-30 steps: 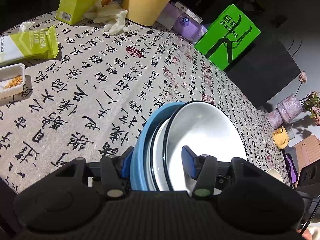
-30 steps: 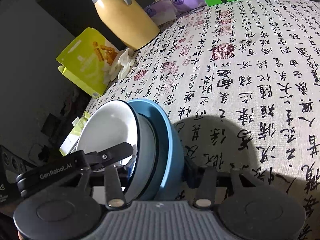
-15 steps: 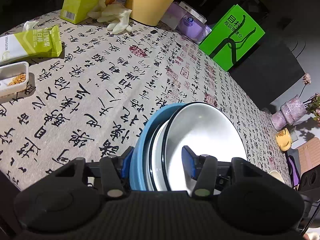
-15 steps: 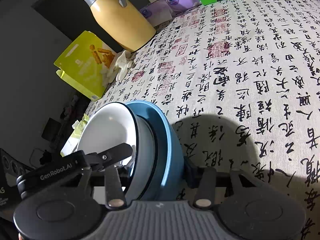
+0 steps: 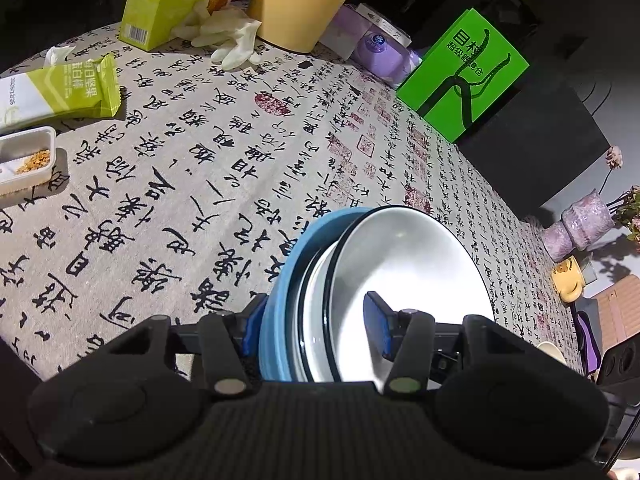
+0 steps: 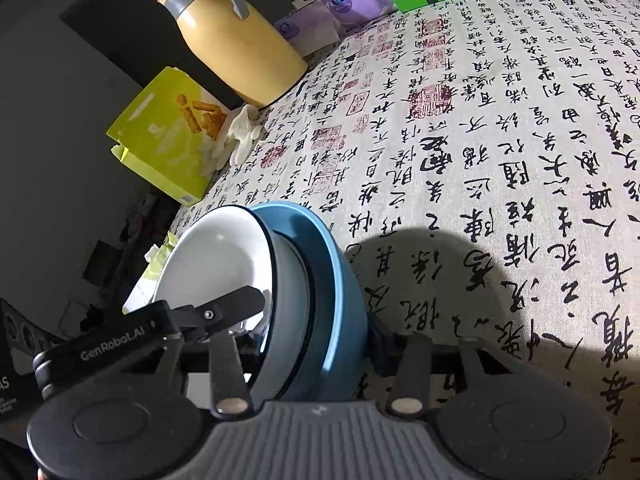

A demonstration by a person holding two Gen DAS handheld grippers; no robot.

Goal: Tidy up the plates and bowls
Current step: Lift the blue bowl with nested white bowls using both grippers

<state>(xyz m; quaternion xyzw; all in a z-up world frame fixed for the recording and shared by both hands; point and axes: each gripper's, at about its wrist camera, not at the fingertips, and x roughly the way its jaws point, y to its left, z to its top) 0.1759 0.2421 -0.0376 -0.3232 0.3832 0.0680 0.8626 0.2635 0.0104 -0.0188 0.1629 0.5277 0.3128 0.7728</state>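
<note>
Low in both frames: left gripper (image 5: 316,326) and right gripper (image 6: 308,332), each clamped on opposite rims of the stacked blue plate (image 5: 280,288) and white bowl (image 5: 404,264), above the tablecloth (image 5: 192,184).

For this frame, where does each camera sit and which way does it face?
Left wrist: on the left gripper, looking along its fingers over the dish stack toward the green box; only its own fingers show.
Right wrist: on the right gripper, facing the yellow jug; its fingers and the left gripper's arm show.
Shared: the dish stack, the jug, the calligraphy tablecloth.
</note>
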